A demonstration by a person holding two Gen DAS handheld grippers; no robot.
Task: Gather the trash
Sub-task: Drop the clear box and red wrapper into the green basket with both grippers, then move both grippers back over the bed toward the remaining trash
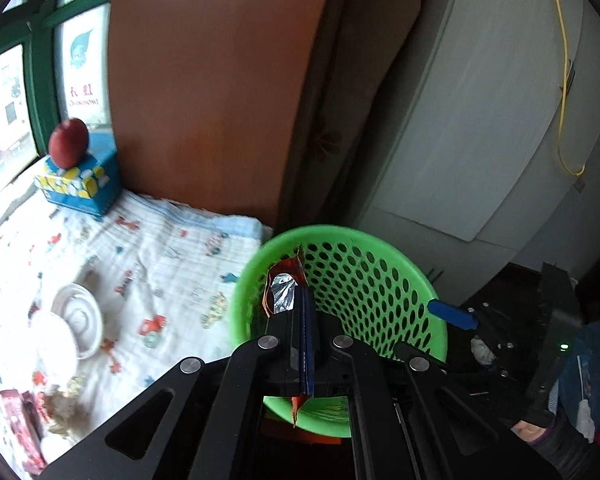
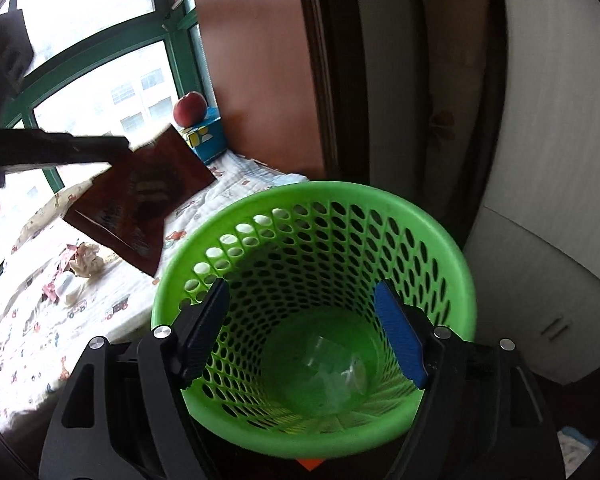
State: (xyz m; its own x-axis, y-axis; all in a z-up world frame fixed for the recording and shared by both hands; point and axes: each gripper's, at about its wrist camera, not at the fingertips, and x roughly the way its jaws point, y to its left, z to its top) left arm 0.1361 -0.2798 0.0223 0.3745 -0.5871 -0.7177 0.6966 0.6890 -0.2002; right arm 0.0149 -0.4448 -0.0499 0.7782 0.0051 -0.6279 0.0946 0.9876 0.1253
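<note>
Right tool (image 2: 300, 332) hangs released and empty over the green basket (image 2: 452, 248), clear plastic scrap (image 2: 336, 364) already at its bottom. Left tool (image 1: 300, 312) is clenched on a red snack wrapper (image 2: 140, 208), beside the rim, not yet dropped. Crumpled paper (image 2: 86, 262), white cups (image 1: 80, 320) and more wrappers (image 1: 18, 412) remain on the tabletop (image 1: 172, 248).

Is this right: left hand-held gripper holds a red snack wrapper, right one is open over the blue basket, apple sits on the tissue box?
Not quite: the basket is green, not blue, as the right wrist view shows. The rest holds: the left hand-held gripper is shut on the red snack wrapper, the right hand-held gripper is open over the basket, and the apple sits on the tissue box.
</note>
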